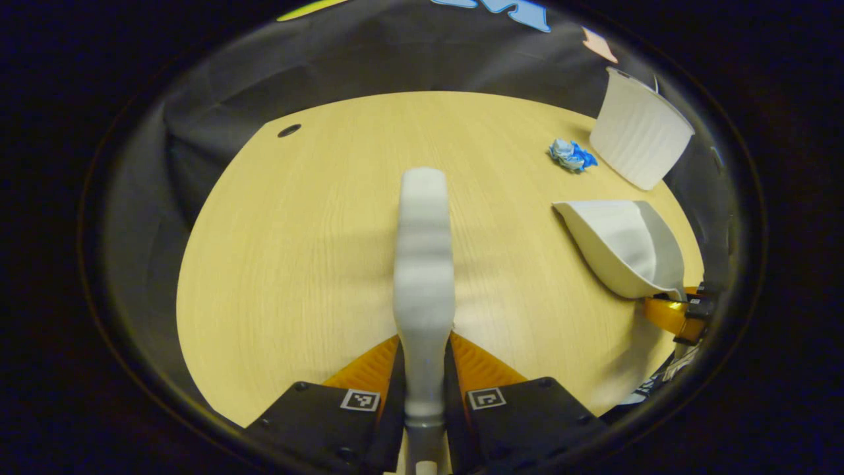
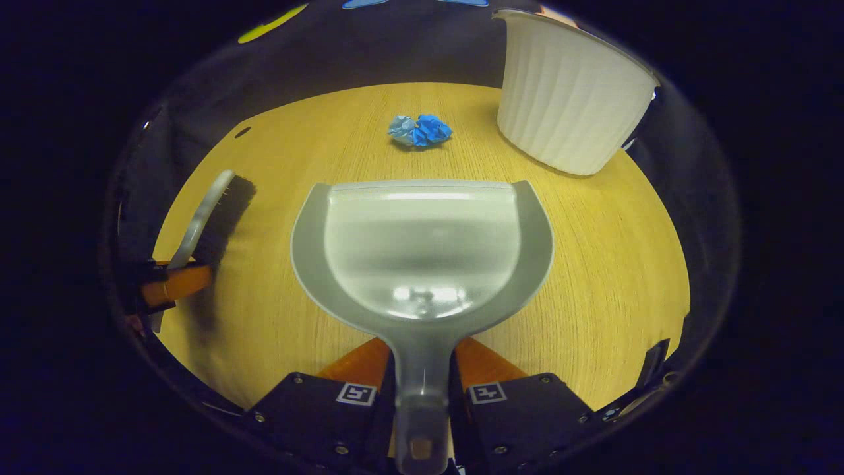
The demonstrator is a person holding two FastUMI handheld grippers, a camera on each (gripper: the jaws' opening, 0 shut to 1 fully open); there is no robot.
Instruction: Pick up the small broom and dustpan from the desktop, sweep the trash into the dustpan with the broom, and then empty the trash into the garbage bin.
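In the left gripper view, the left gripper has its fingers clamped on the handle of the small broom, which points toward 12 o'clock over the tabletop. In the right gripper view, the right gripper fingers pinch the dustpan handle, pan lying ahead. Beyond its lip at 12 o'clock sits the crumpled blue paper trash; the white ribbed garbage bin stands at 1 o'clock.

dustpan handle between the right claw fingers, crumpled blue trash just beyond its lip
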